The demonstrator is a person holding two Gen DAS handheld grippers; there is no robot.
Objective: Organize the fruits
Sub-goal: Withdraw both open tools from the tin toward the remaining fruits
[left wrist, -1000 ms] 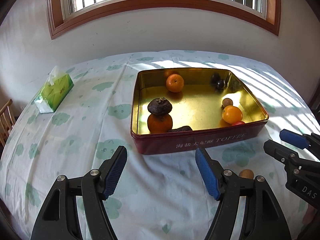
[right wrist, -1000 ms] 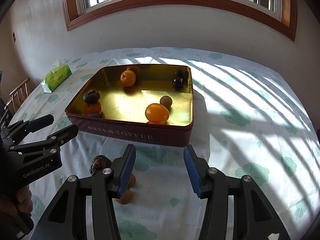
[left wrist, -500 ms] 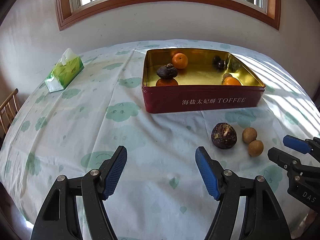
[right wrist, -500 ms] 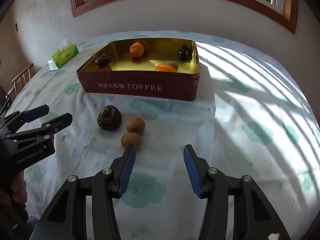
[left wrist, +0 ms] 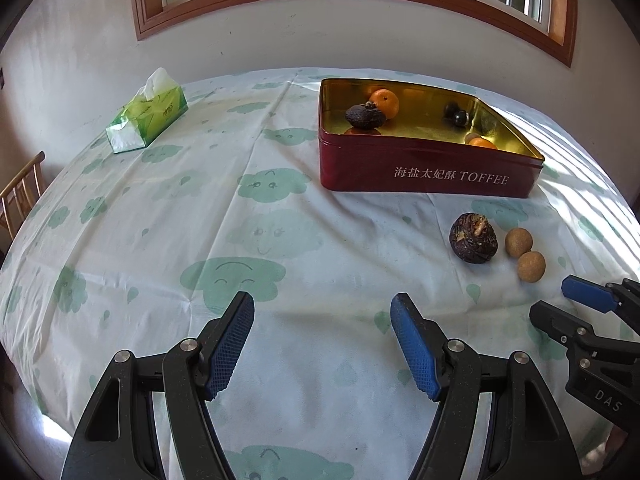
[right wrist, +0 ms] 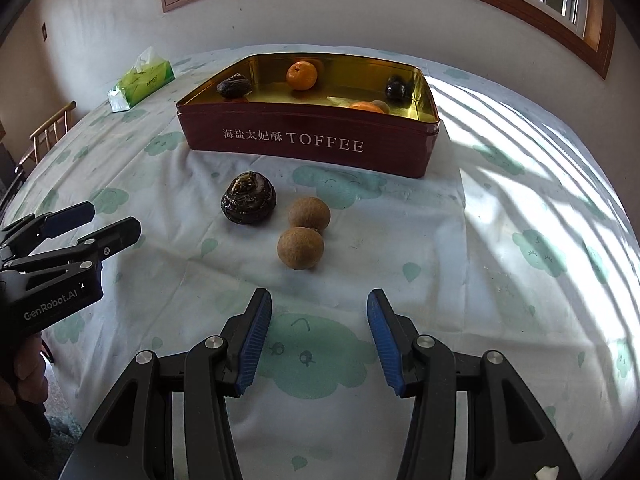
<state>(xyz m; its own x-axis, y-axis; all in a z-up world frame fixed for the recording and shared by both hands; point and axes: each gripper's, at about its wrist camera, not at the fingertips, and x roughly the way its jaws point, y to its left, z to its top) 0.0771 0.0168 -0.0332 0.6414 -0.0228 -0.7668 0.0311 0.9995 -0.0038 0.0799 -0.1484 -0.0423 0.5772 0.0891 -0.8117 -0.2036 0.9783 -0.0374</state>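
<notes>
My left gripper point(left wrist: 322, 344) & right gripper point(right wrist: 319, 336): jaws apart, nothing btwn them, both over the cloth. Dark wrinkled fruit point(right wrist: 248, 197) and 2 brown round fruits point(right wrist: 309, 213) point(right wrist: 300, 248), touching each other, lie on cloth just in front of red toffee tin point(right wrist: 308, 142), which holds oranges point(right wrist: 301, 75) etc

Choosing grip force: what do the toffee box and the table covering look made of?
The toffee box looks like thin metal: glossy red-painted outside, gold inside that mirrors the fruit. The table covering looks like thin, soft sheeting, white with a green cloud print, creased and wrinkled; whether cloth or plastic is unclear.
</notes>
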